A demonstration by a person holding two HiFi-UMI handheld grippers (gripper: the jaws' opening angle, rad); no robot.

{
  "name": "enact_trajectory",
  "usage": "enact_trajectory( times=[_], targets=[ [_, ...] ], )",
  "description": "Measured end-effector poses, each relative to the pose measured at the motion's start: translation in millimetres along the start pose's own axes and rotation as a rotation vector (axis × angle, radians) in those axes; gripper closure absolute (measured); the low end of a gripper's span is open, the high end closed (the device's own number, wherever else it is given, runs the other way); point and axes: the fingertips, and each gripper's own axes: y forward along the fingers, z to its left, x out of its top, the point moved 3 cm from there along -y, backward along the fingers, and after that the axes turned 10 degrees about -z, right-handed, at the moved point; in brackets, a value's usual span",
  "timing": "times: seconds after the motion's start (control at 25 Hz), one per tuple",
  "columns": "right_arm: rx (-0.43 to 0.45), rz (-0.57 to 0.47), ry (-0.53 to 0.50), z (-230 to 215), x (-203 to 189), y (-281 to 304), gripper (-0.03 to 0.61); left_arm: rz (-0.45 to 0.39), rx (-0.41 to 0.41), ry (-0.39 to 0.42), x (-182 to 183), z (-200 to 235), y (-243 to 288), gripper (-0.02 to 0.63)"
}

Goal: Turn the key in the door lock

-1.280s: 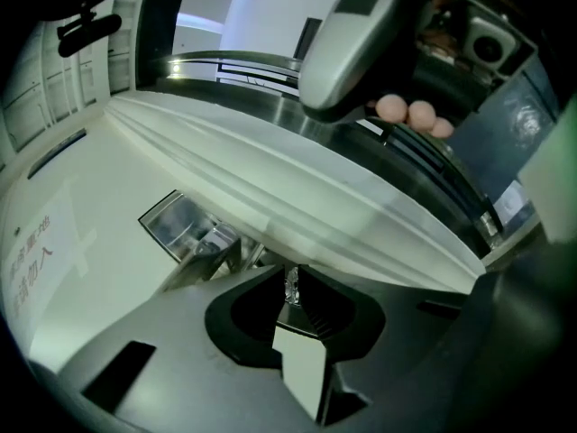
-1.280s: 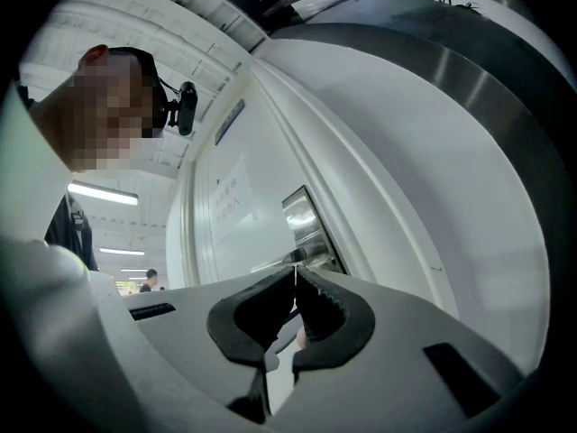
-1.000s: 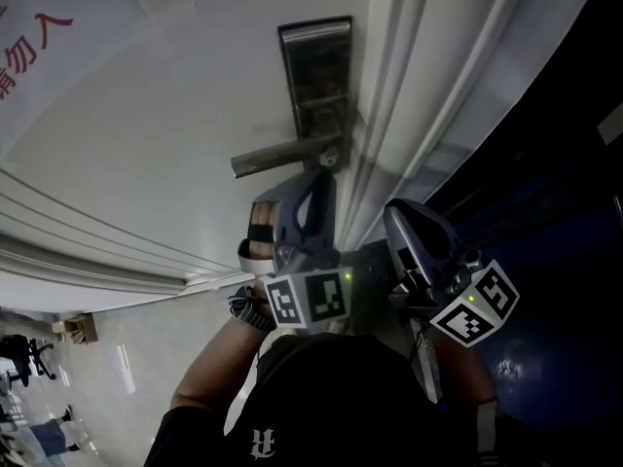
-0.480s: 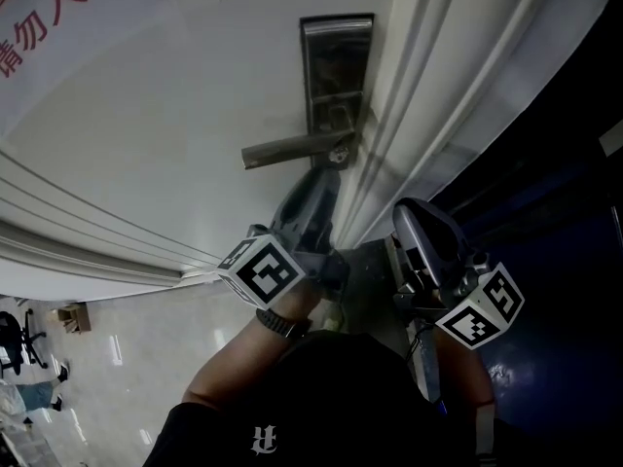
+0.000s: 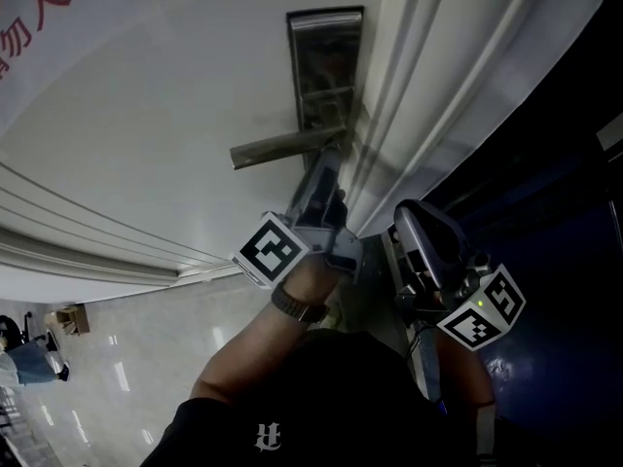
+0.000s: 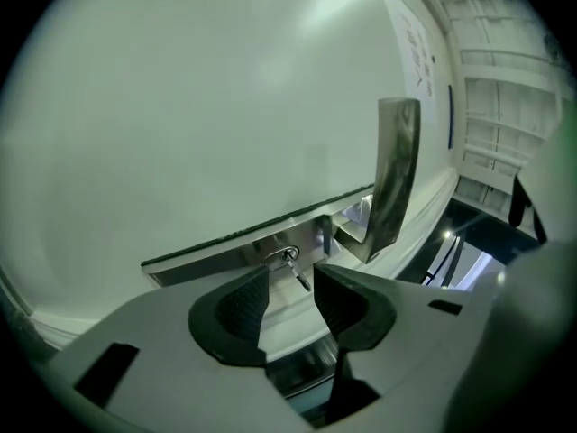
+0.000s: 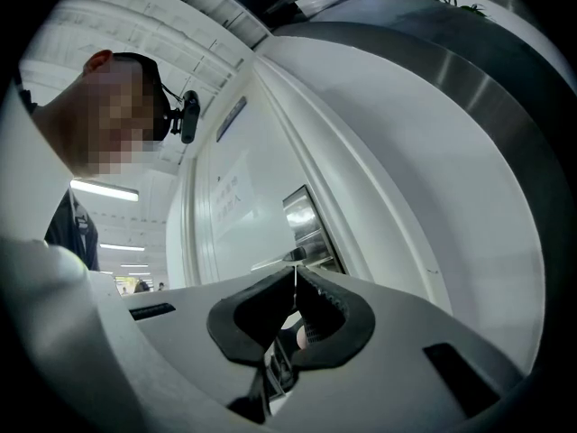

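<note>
My forearm stretched toward the door [image 5: 165,115], my left hand-held gripper [image 5: 324,175] points in just below the handle [image 5: 282,147]. Its jaws have just been opening and stand apart, with the key [image 6: 300,278] between them, untouched, in the lock [image 6: 281,256]. My right hand-held gripper [image 7: 294,276] hangs by the frame, jaws together, empty.

Small silver key [image 6: 298,275] askew in the steel door lock [image 5: 326,66]

Left gripper [image 6: 290,285] rolled, its jaws opening around the key [image 6: 297,274].
</note>
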Motion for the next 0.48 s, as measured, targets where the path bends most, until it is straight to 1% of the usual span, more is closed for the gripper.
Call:
enact_trajectory(
  times=[0.2,0.24,0.28,0.36,0.48],
  targets=[
    [0.001,0.012,-0.001,-0.8,-2.2,-0.6,0.562,-0.044,-0.01,-0.011,-2.9,1.5,6.0,0.48],
    [0.002,0.013,-0.001,-0.6,-2.2,-0.6,0.563,-0.052,-0.014,-0.014,-3.1,0.4,5.9,0.489],
    [0.003,0.014,-0.002,-0.7,-2.0,-0.8,0.563,-0.057,-0.022,-0.011,-3.1,-1.5,5.8,0.512],
    [0.002,0.016,-0.001,-1.5,-2.1,-1.0,0.563,-0.059,-0.03,0.022,-2.9,-4.6,5.8,0.56],
    [0.003,0.018,0.0,-2.0,-3.2,-1.1,0.562,-0.039,-0.019,0.133,-1.6,-4.3,5.4,0.566]
  ],
)
